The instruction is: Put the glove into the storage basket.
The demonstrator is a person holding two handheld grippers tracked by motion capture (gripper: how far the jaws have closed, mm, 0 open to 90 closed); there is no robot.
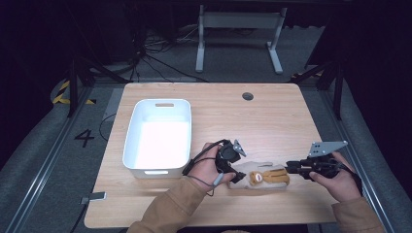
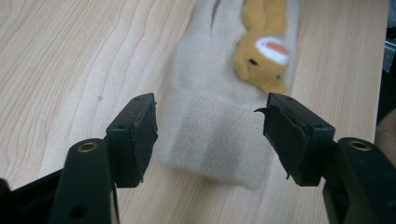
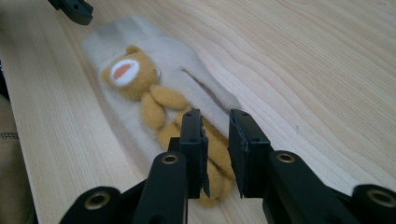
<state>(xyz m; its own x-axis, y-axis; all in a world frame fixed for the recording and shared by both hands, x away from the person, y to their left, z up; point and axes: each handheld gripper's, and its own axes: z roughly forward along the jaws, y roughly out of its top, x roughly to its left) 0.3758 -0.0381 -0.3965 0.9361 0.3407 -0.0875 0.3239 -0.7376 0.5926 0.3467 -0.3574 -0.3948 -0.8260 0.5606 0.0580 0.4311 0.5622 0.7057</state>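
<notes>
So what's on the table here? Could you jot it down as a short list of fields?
Item in hand: beige fleece sock with a tan bear design, lying flat on the light wooden table
Left claw: open, jaws either side of the sock's cuff end
Right claw: jaws narrowly apart at the sock's other end; whether it grips is unclear
Container: white rectangular plastic bin, left of the sock

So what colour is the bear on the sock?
Golden yellow bear with a white and orange muzzle, on a beige sock; the right gripper view shows it best.
</notes>
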